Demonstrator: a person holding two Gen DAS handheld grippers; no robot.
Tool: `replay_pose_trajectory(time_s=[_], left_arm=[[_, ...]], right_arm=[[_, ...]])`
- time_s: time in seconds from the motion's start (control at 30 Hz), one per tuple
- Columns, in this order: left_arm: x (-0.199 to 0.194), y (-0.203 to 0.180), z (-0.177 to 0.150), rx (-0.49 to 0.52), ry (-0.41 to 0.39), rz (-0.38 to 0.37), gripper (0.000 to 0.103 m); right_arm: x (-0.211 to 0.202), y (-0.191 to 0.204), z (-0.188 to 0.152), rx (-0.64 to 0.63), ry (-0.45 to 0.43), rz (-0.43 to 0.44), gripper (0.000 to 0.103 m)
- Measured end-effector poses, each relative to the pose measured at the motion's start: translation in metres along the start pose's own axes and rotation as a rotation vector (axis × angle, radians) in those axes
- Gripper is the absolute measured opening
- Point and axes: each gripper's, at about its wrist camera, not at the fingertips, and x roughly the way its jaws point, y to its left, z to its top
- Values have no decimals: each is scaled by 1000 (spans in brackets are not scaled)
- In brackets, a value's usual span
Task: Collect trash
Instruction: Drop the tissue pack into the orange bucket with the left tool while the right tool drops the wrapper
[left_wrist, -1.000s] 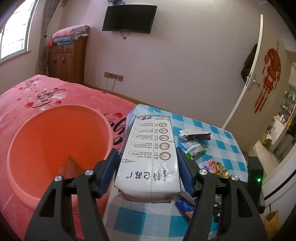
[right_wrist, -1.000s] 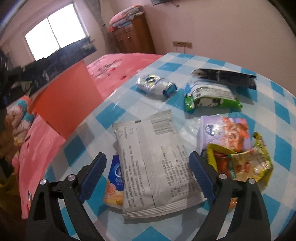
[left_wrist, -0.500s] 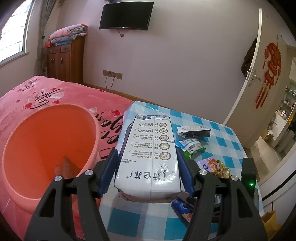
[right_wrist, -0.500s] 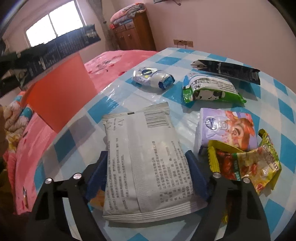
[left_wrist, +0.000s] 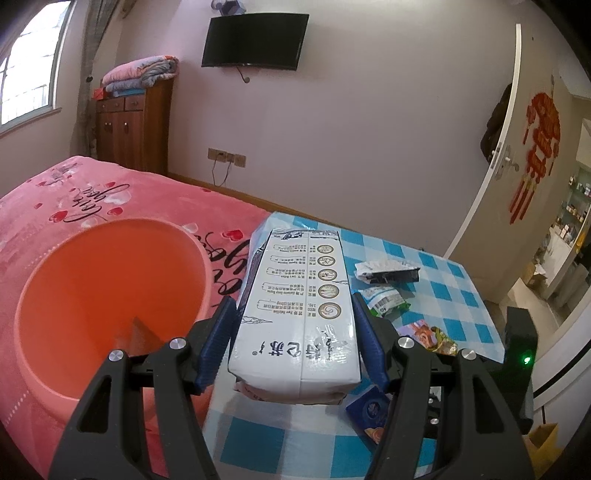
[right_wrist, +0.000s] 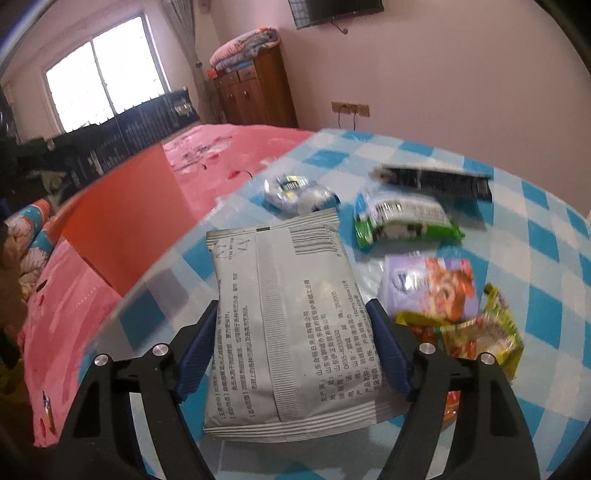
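- Two packs are gripped, none binned yet: the left gripper (left_wrist: 295, 339) clamps a white carton (left_wrist: 299, 317), with the orange bin (left_wrist: 110, 295) at its 9 o'clock.
- Right gripper (right_wrist: 295, 347), jaws closing, pinches a grey pouch (right_wrist: 291, 325).
- Several wrappers remain on the checked table (right_wrist: 535, 229): green packet (right_wrist: 402, 218) at 1 o'clock, purple packet (right_wrist: 428, 288) at 3.

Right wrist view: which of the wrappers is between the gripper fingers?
The grey wrapper with black printed text; the green, purple, yellow and black ones lie on the checked tablecloth beyond.

A tub (left_wrist: 110, 295) is set on the bed (left_wrist: 55, 199), left of the table (left_wrist: 443, 295). Wrappers (right_wrist: 402, 218) are scattered across the table, behind a pack (left_wrist: 299, 314) clamped in the left claw (left_wrist: 293, 343) and a pouch (right_wrist: 288, 325) between the right claw's (right_wrist: 293, 347) closing jaws.
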Motion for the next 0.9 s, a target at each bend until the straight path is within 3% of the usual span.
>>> replay_pose_trajectory(time_s=[0.23,0.47,0.8,0.9], left_arm=[[-27,25,9,-37,-70,35,64],[-49,69,15,-88,-132,151,64],[-37,119,8,-133,-87,284,64],[-32,129,3,-150,-55,332,74]], right_arm=[[-21,36,40,-45,-72,48,77],[-20,92,91,-145,-122,115,77],[10,175,149,-273,-150,214,78],[22,194,156,-295,-148,222,78]])
